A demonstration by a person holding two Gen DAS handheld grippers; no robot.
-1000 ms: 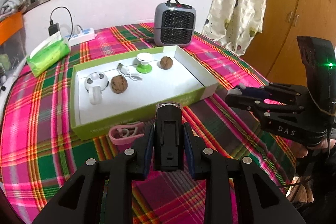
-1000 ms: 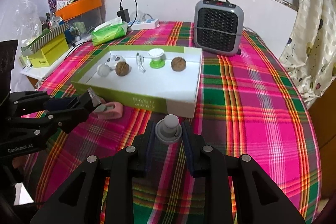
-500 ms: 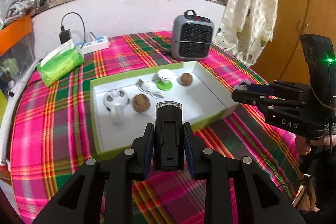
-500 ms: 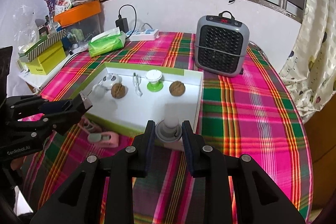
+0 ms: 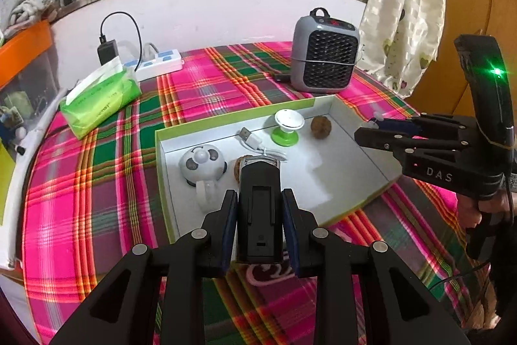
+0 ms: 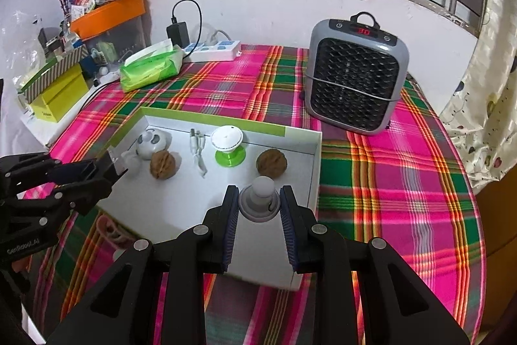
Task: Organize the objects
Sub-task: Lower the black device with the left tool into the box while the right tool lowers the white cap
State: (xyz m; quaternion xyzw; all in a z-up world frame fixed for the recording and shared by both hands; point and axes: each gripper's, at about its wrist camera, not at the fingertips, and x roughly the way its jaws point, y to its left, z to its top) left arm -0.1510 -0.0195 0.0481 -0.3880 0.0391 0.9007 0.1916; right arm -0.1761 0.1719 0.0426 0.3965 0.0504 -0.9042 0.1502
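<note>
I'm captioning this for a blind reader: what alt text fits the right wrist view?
The right gripper holds a small grey-and-white knob-shaped object over a shallow white box with green rim on a pink plaid tablecloth. Inside lie two brown walnuts, a white cable and a green-footed white stand.

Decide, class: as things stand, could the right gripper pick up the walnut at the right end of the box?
Probably not yet. The right gripper is shut on a small grey and white knob, so its jaws are occupied, though the walnut lies uncovered just ahead in the box.
</note>
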